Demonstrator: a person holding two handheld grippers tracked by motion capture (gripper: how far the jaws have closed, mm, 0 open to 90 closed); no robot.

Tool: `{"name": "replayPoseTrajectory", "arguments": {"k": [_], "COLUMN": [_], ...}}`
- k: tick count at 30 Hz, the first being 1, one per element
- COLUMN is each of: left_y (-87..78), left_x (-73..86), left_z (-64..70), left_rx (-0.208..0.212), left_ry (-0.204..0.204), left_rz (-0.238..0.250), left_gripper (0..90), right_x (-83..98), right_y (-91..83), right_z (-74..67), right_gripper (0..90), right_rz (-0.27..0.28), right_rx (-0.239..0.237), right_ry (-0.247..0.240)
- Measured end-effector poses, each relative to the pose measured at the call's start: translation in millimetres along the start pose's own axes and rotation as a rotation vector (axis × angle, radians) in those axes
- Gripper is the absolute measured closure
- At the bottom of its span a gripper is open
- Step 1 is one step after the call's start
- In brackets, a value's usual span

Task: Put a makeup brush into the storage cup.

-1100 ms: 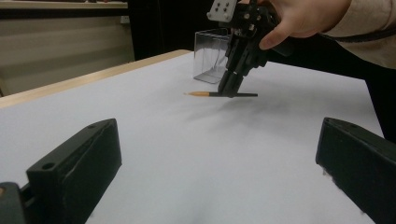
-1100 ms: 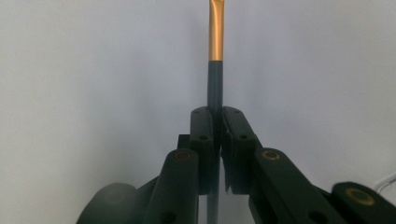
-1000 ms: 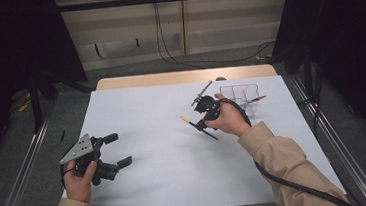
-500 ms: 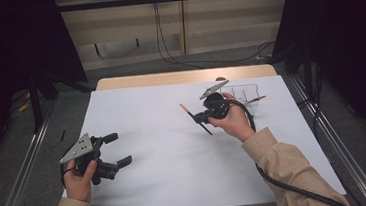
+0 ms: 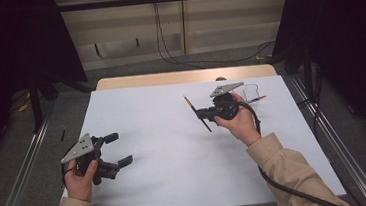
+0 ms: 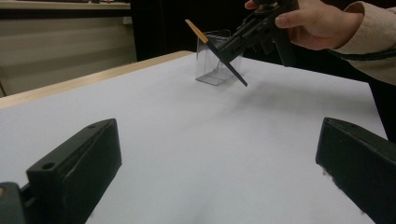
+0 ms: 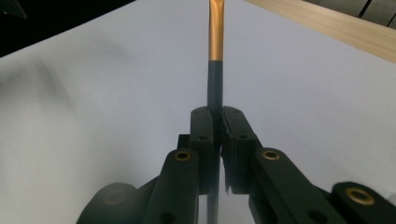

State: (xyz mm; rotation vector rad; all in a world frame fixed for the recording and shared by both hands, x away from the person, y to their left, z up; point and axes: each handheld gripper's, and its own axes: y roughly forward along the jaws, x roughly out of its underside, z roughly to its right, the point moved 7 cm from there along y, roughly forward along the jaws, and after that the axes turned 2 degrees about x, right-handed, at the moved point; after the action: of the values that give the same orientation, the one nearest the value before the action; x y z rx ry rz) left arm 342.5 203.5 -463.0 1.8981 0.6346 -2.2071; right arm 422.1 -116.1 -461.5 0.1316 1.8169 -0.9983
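- Dark room, beige panelled wall at the back, cables trailing on the floor; white-topped table [image 5: 177,174] with a wooden strip along its far edge.
- Left gripper [image 5: 116,150] near the front left corner, resting low over the top in the left hand [image 5: 80,180], jaws spread wide with nothing between them.
- Right gripper [image 5: 201,114] raised above the far right part of the table, gripped by the right hand [image 5: 240,123], jaws clenched on a thin dark pencil-like stick [image 5: 197,114] with an orange-tan end.
- Stick tilted, tan end up and toward the far edge, dark end pointing down, clear of the surface.
- Clear plastic box [image 6: 215,58] near the far right corner, just behind the right gripper.
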Motion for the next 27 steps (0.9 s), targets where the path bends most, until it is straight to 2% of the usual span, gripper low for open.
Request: {"name": "replayPoseTrajectory", "arguments": {"k": [20,27], "left_y": [-0.3,-0.9], "left_x": [1.4,0.9], "left_z": [0.6,1.7], "left_rx": [0.000,-0.001], "left_ry": [0.003,0.007], "left_rz": [-0.006,-0.007], "left_gripper": [0.0,0.0], "right_x": [-3.4,-2.1], "right_y": [-22.1,-30.7], "right_z": [5.3,9.9], "right_gripper": [84.3,84.4], "right_rz": [0.183,0.254], "right_rx": [0.023,0.037], "right_ry": [0.039,0.067]}}
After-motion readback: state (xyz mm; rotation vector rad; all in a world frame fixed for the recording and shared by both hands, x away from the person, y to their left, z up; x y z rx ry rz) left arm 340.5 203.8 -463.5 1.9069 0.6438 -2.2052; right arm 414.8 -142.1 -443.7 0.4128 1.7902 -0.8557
